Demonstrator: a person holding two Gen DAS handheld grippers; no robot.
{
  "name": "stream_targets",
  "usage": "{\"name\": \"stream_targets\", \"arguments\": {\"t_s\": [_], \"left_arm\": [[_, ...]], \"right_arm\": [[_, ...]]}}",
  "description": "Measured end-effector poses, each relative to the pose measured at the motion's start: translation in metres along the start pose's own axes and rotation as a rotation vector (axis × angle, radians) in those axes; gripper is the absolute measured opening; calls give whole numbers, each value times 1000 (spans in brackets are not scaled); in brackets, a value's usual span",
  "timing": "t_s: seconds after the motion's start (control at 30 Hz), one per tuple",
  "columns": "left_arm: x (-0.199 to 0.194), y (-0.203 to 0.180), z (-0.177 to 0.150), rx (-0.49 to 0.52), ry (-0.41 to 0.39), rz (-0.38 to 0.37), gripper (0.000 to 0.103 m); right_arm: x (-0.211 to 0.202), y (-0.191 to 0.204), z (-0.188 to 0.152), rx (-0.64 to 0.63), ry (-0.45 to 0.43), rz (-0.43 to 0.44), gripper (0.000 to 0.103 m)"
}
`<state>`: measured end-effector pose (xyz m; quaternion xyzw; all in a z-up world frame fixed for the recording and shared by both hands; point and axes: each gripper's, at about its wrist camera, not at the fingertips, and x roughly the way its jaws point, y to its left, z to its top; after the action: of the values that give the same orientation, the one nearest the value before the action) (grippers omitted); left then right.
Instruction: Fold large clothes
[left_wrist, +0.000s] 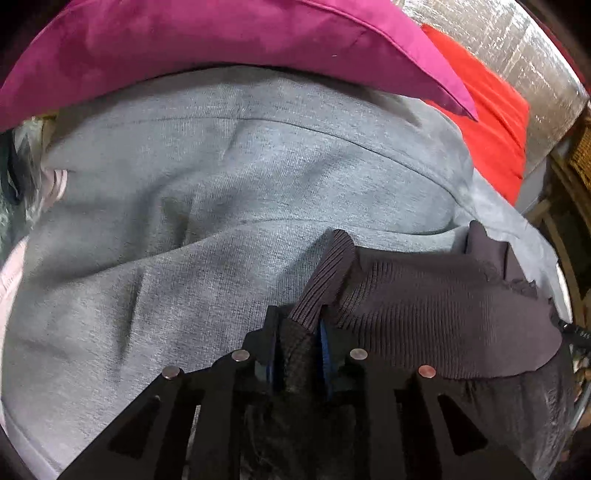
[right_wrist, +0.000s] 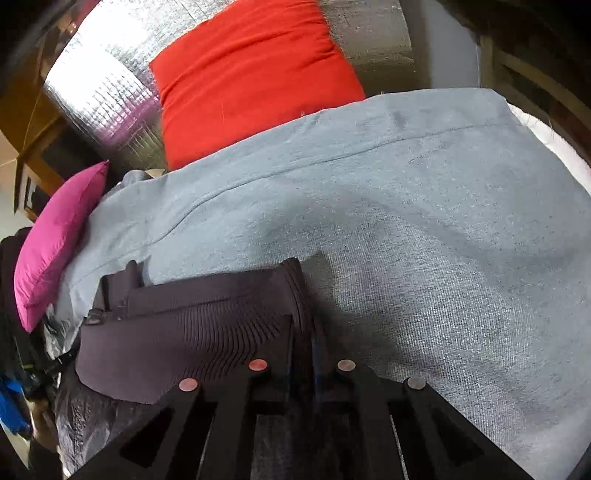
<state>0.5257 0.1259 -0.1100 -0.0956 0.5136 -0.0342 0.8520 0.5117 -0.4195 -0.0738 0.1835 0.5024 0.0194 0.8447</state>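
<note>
Both grippers, left gripper (left_wrist: 301, 332) and right gripper (right_wrist: 308, 332), are clamped on the dark ribbed garment (left_wrist: 424, 299), stretching its edge taut between them over the grey blanket (left_wrist: 184, 206), likely for folding; magenta pillow (left_wrist: 221, 40) and red cushion (right_wrist: 251, 74) lie beyond.

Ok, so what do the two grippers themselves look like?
Both the left gripper and right gripper are matte black, with angular linkage arms that have triangular cutouts and round metal pivot pins. Blue pads line the fingers. No cables or sleeves show.
</note>
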Motion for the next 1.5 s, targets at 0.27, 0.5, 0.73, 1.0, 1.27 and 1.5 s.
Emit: {"name": "stream_targets", "arguments": {"t_s": [0.27,0.5,0.73,1.0,1.27,1.5], "left_arm": [[-68,-33,-12,109,-170,134,63],[-165,-21,-60,169,-311,111,68],[-187,-60,-143,242,-332,60,72],[-163,-97,-160,255,-284,46,72],[-110,-85,-155,207,-138,114,74],[-166,-89,-162,193,-271,76,74]], "right_arm": [[-35,16,-6,-26,-67,-37,71],[-108,28,-44,-54,-148,1,71],[-127,40,-124,-198,-104,-108,71],[-109,36,-128,-194,-56,-149,21],[-95,16,-135,-135,-14,-196,9],[-144,20,-138,-49,-134,-156,27]]}}
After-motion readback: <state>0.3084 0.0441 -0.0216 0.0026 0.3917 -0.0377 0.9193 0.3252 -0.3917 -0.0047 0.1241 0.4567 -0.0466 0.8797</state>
